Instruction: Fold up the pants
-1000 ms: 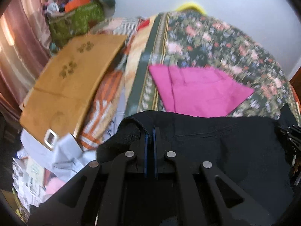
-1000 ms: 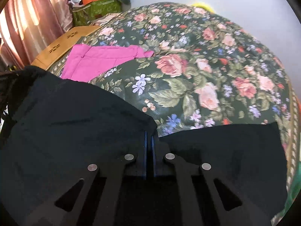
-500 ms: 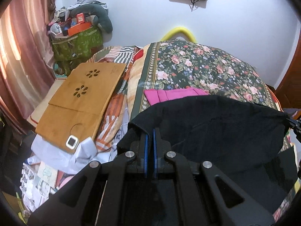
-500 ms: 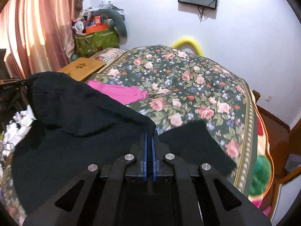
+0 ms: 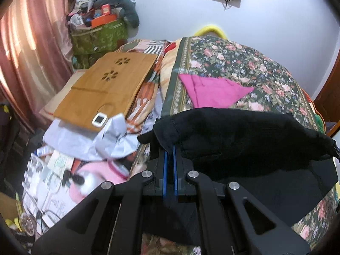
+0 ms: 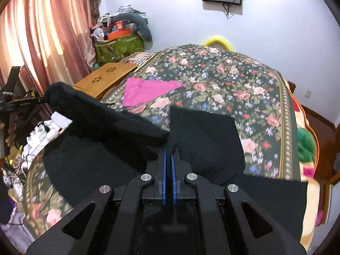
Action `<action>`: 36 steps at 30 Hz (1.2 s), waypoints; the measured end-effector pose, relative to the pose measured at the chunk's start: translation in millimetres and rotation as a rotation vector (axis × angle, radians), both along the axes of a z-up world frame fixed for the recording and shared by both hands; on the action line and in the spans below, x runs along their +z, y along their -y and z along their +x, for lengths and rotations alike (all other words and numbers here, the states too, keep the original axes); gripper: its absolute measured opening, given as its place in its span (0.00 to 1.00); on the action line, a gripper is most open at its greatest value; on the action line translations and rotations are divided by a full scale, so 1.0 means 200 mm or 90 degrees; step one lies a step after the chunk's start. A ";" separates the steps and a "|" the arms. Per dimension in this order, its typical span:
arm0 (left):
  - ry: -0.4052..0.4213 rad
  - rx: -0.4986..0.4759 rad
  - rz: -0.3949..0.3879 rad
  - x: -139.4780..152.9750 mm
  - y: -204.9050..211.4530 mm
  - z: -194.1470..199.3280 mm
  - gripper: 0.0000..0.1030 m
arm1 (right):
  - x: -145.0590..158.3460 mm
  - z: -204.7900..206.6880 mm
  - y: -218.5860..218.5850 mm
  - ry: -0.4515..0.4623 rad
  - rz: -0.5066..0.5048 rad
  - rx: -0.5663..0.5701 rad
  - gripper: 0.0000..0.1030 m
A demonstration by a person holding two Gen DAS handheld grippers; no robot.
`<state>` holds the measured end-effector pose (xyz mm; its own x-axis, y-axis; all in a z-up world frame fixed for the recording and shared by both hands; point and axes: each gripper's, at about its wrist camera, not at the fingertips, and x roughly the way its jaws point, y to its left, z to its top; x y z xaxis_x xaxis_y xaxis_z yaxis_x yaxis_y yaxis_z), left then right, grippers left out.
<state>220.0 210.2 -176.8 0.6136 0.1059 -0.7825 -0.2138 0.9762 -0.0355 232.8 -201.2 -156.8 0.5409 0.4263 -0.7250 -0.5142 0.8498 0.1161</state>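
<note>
Only the right view shows black pants [image 6: 204,140] legs hanging.

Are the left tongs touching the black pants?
Touching. The left wrist view shows the left tongs shut on a bunched edge of the black pants, the cloth pinched between the blue pads.

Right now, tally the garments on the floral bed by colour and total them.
Black: 1, the black pants, pinched by the left claw and right claw
Pink: 1, the pink garment, lying flat
Total: 2
</note>
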 end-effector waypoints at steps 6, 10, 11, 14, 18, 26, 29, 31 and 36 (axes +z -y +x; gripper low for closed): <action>-0.019 0.031 -0.043 -0.14 -0.06 -0.20 0.00 | -0.09 -0.18 -0.01 -0.020 -0.023 0.010 0.03; -0.043 0.054 -0.046 -0.24 -0.11 -0.29 0.00 | -0.17 -0.24 -0.02 -0.042 -0.036 0.010 0.04; -0.050 0.055 -0.056 -0.27 -0.12 -0.30 0.00 | -0.18 -0.25 -0.02 -0.046 -0.034 0.006 0.04; -0.071 0.062 -0.063 -0.33 -0.13 -0.35 0.00 | -0.19 -0.27 -0.01 -0.047 -0.036 0.000 0.04; -0.084 0.063 -0.081 -0.37 -0.13 -0.38 0.00 | -0.19 -0.30 0.00 -0.058 -0.032 0.000 0.05; -0.061 0.038 -0.062 -0.27 -0.05 -0.34 0.12 | -0.07 -0.33 0.06 -0.051 -0.035 0.004 0.08; -0.043 0.034 -0.036 -0.20 0.01 -0.30 0.34 | 0.00 -0.31 0.10 -0.042 -0.013 -0.011 0.09; -0.023 0.033 -0.030 -0.15 0.04 -0.27 0.52 | 0.05 -0.28 0.12 -0.037 0.004 -0.022 0.14; 0.006 0.017 -0.032 -0.05 0.12 -0.18 0.73 | 0.10 -0.18 0.12 -0.019 0.011 -0.040 0.47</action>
<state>183.8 186.9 -186.5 0.6181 0.0831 -0.7817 -0.2393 0.9671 -0.0864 195.9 -224.7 -136.1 0.5460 0.4050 -0.7334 -0.4556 0.8782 0.1458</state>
